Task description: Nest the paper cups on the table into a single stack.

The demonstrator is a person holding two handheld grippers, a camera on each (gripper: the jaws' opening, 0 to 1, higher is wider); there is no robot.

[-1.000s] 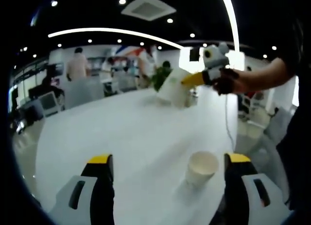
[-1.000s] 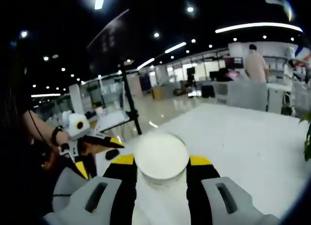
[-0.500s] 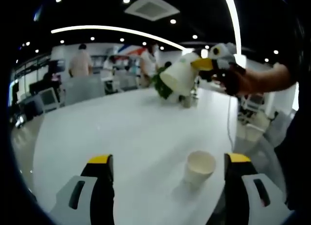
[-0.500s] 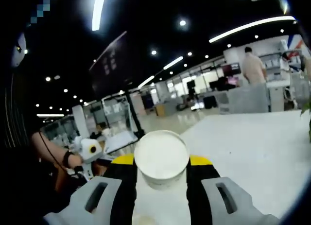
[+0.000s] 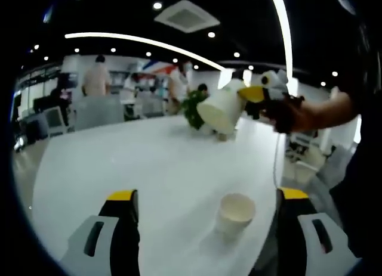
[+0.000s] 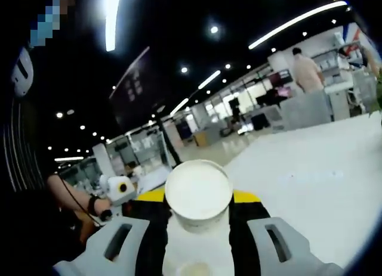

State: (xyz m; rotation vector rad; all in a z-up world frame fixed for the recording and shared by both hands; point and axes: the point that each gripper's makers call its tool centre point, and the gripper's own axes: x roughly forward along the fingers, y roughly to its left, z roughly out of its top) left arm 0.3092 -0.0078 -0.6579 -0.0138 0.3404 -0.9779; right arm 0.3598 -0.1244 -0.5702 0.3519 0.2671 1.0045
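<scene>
One white paper cup (image 5: 234, 212) stands upright on the white table (image 5: 137, 168), between my left gripper's (image 5: 206, 204) open jaws and nearer the right one. A second white paper cup (image 5: 222, 111) is carried tilted in the air above the table's far side by the right gripper (image 5: 253, 96), which a hand holds. In the right gripper view that cup (image 6: 198, 192) shows bottom first, pinched between the jaws of my right gripper (image 6: 198, 205). The left gripper (image 6: 119, 189) appears low at the left there, held by a hand.
A green plant (image 5: 194, 106) stands at the table's far edge, behind the lifted cup. People (image 5: 95, 79) stand by desks and screens beyond the table. A sleeve and arm (image 5: 322, 112) cross in from the right. The table edge (image 5: 280, 168) runs close to the standing cup.
The right gripper has raised its cup off the far table and carried it tilted through the air. The standing cup has not moved; both views have shifted with the hands.
</scene>
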